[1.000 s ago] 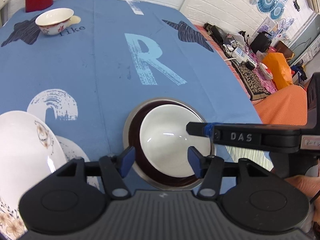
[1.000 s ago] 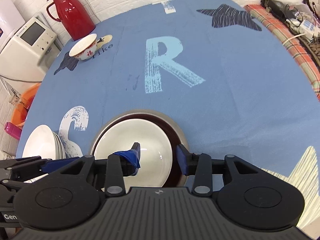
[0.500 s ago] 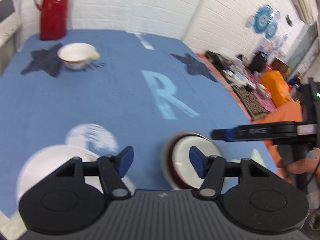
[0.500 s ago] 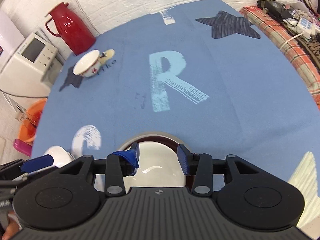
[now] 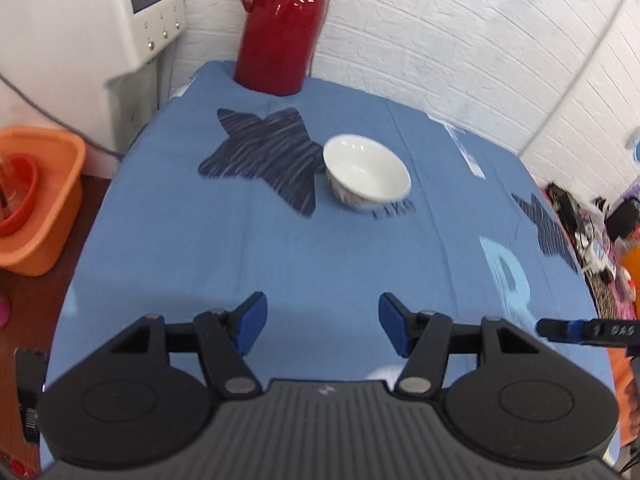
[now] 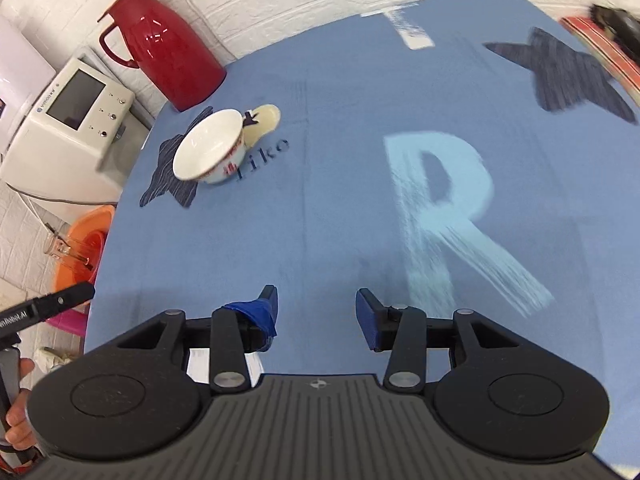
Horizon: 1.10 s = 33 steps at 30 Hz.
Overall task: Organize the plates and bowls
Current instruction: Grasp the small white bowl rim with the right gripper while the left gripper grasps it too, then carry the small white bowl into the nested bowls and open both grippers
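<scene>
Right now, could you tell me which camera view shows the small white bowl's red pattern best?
The right wrist view: the small white bowl shows its side there, with red markings visible. The left wrist view looks mostly into its white inside.

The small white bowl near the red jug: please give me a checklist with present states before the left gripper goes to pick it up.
1. Left gripper jaws open and empty: ok.
2. Right gripper jaws open and empty: ok.
3. Small bowl standing upright on the blue tablecloth: ok.
4. Bowl empty inside: ok, only white glaze shows.
5. Cloth between left gripper and bowl free of things: ok.
6. Bowl apart from the red jug: ok, cloth shows between them.
</scene>
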Available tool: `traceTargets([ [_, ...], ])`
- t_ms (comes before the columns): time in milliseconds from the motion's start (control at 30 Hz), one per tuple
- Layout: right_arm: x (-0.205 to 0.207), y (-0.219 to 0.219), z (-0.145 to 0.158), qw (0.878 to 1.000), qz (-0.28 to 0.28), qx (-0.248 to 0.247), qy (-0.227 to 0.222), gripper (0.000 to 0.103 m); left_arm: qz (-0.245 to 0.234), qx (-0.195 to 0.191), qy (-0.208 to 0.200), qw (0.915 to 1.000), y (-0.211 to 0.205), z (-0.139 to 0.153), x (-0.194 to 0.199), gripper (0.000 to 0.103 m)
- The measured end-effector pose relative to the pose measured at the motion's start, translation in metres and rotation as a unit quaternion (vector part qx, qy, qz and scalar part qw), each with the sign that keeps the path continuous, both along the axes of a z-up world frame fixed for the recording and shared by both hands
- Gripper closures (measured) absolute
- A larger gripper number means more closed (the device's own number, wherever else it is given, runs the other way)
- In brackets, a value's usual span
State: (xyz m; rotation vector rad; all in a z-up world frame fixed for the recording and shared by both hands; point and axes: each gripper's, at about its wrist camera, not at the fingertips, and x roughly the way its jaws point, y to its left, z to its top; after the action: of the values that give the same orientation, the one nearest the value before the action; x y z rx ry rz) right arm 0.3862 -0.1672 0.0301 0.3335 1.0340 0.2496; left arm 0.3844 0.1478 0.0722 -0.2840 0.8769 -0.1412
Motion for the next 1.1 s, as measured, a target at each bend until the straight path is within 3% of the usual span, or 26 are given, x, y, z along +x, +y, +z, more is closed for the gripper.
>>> traceTargets([
  [200,0.106,0.076,0.003,0.999,0.028,0.006,-0.028,0.075,0.02,-0.007,0.006,0.9998,-0.014,-0.011,0.108,0.042],
  [367,0.159,0.132,-0.025,0.998,0.06,0.005,-0.033,0.074,0.047,-0.015,0.039,0.998,-0.021,-0.05,0.164,0.042],
  [433,0.168,0.136,-0.039,0.998,0.062,0.018,-0.026,0.074,0.04,-0.023,0.041,0.9981,-0.023,-0.059,0.175,0.042],
  [533,0.177,0.141,-0.05,0.998,0.066,0.001,-0.02,0.074,0.038,-0.001,0.036,0.9986,-0.03,-0.067,0.188,0.042],
  [767,0.184,0.147,-0.05,0.998,0.058,-0.007,-0.039,0.073,0.043,0.006,0.037,0.9984,-0.033,-0.076,0.197,0.042],
  [900,0.187,0.16,-0.048,0.996,0.067,-0.045,-0.029,0.073,0.053,0.008,0.041,0.9977,-0.029,-0.079,0.199,0.042],
  [933,0.187,0.163,-0.047,0.996,0.07,-0.053,-0.025,0.075,0.052,0.005,0.044,0.9977,-0.027,-0.08,0.199,0.05],
  [1000,0.185,0.164,-0.047,0.996,0.081,-0.017,-0.027,0.082,0.044,0.006,0.048,0.9979,-0.027,-0.081,0.2,0.074],
  [1033,0.183,0.165,-0.047,0.997,0.079,0.008,-0.026,0.086,0.032,-0.004,0.048,0.9983,-0.028,-0.08,0.2,0.097],
  [1100,0.175,0.171,-0.045,0.996,0.086,0.002,-0.027,0.087,0.031,-0.003,0.046,0.9985,-0.031,-0.074,0.193,0.102],
])
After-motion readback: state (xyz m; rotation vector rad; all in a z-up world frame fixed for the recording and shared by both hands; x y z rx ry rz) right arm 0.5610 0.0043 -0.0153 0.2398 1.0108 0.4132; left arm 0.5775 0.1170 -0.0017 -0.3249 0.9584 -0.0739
